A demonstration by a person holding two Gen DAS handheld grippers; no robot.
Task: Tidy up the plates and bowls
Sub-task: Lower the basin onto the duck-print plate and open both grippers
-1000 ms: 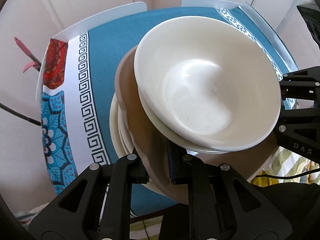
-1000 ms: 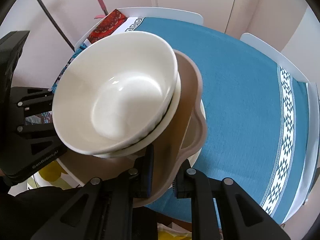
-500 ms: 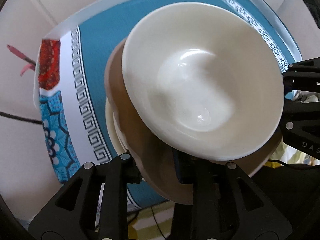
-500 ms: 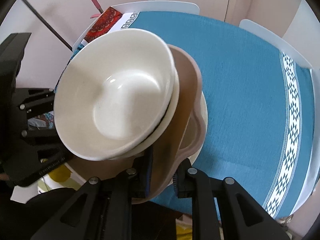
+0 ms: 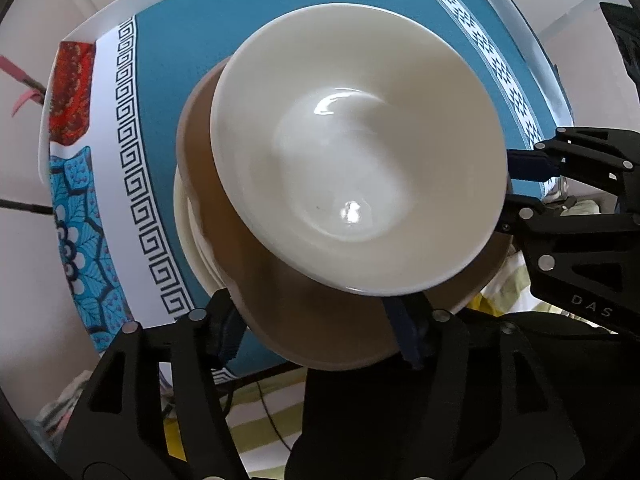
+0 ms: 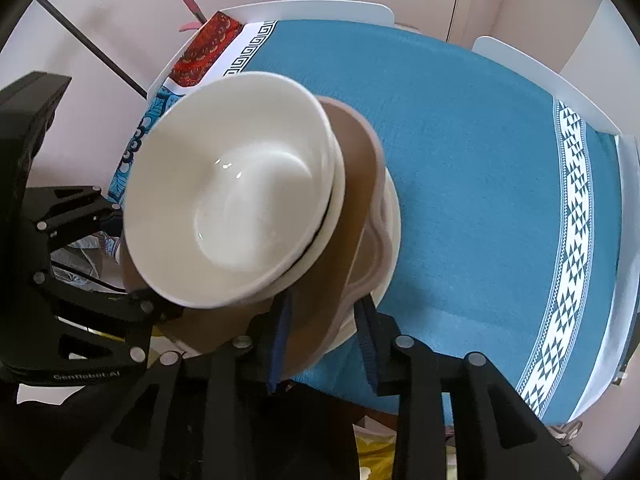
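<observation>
Bowls, two white ones nested, ride on top of the whole stack, tipped over the near edge of the teal tablecloth. Starting at the left: the left gripper is spread moderately wide, one finger each side of the brown plate, and from this view I cannot tell whether the pads are actually biting its rim or just bracketing it. Under the brown plate, white plates peek out at the stack's left side. Moving to the middle, the bowls lie straight ahead of the left gripper and lean toward it. Over on the right, the right gripper comes in from the opposite side, its blue-padded fingers also apart around the brown plate's edge, the scalloped rim of a lower plate just beside its right finger. Both grippers sit equally near, at opposite rims, so the line between them runs across the stack. My read: the next move turns on keeping that line level, or the leaning bowls could slide
</observation>
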